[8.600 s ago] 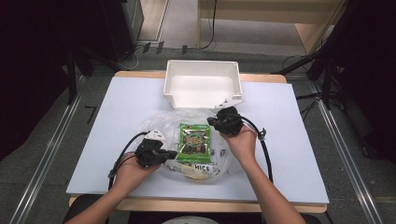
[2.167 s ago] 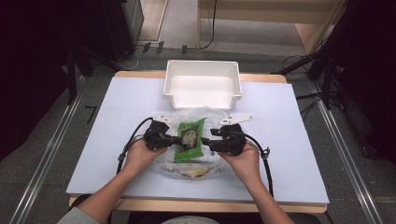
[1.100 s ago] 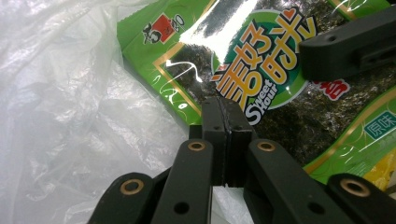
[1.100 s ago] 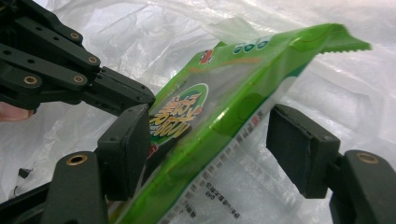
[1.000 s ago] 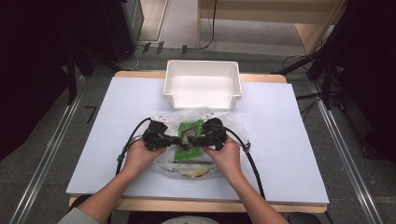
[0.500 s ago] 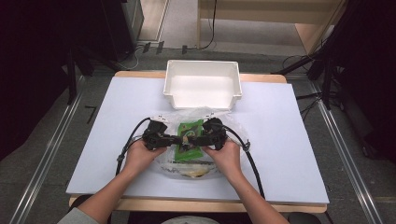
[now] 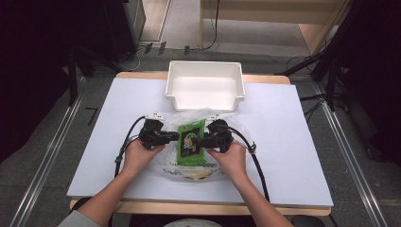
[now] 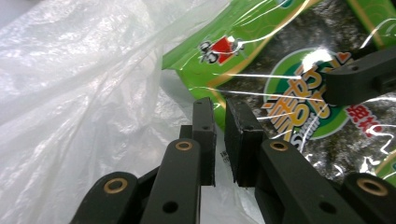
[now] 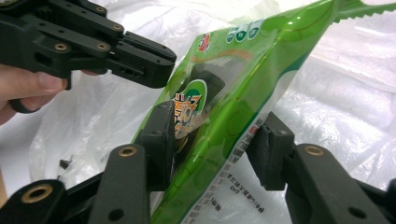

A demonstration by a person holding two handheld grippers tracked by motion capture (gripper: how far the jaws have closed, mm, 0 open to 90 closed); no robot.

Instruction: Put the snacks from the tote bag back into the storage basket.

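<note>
Under crinkled plastic bag, green seaweed packet half veiled, printing blurred

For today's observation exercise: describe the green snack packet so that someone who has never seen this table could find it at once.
Start at the white bin at the table's far edge and come toward the person. Between the left gripper and the right gripper, on crinkled clear plastic bags, lies the green snack packet, the one glossy, brightly printed thing there.

Two black grippers, left gripper and right gripper, each with flat square pads on jointed arms. Brass-coloured rivets at the joints. Black cable trailing from each. Grey sleeve near the left elbow.
</note>
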